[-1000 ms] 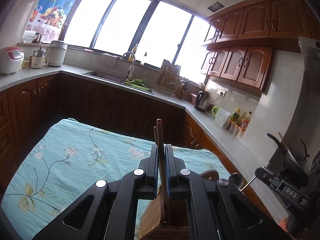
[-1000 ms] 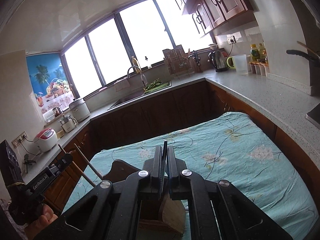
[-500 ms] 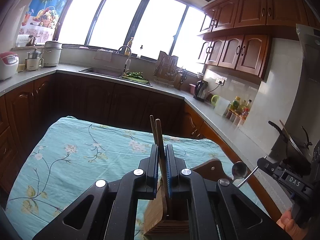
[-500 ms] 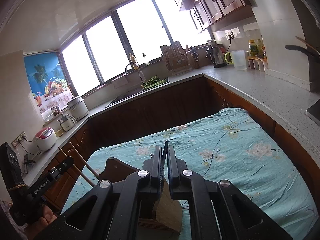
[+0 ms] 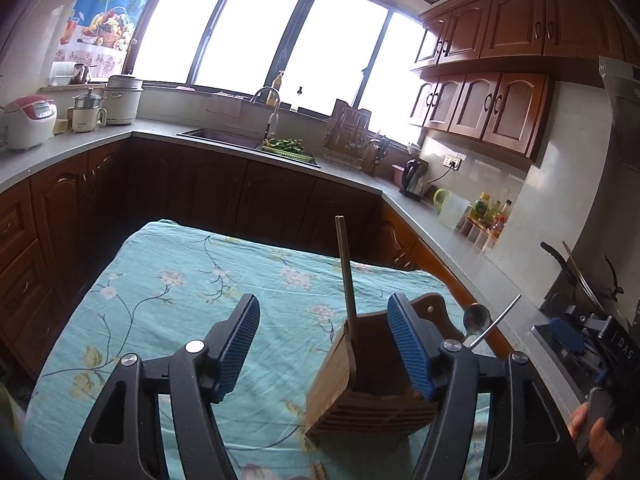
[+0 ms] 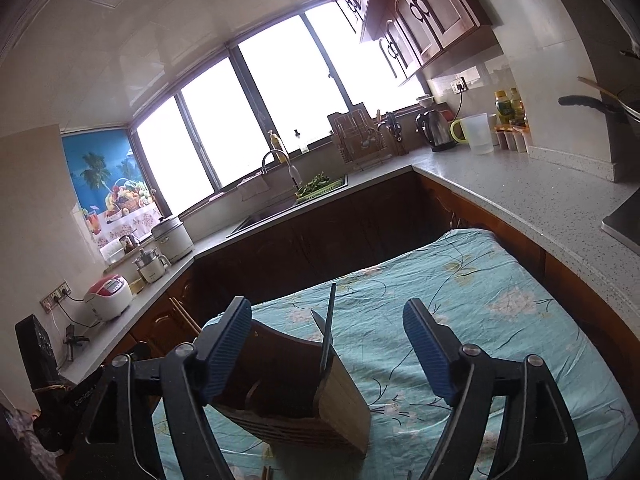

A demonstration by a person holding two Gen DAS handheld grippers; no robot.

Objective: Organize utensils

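Hovering over wooden utensil holder (image 5: 372,384) on floral-cloth desk (image 5: 168,304), both units spread wide, gripping nothing. Left hand-held gripper (image 5: 324,344): jaws apart; chopsticks (image 5: 346,280) standing in holder btwn them, nearer the right-side pad, long axis near upright, leaning slightly away. Right hand-held gripper (image 6: 328,348): jaws apart too; dark flat utensil (image 6: 328,332) upright in holder's near-right compartment, roughly midway btwn fingers, not touched. Holder sits low and ahead of both; neither clearly nearer. Spoon (image 5: 476,318) seen right of holder in left view, whether inside or outside holder unclear. Next pick prob. needs approach along vertical axis. Readable txt: "DAS" on the other unit's body (image 5: 624,354), left view; partial "Gen…" lettering in right view, rest too small.
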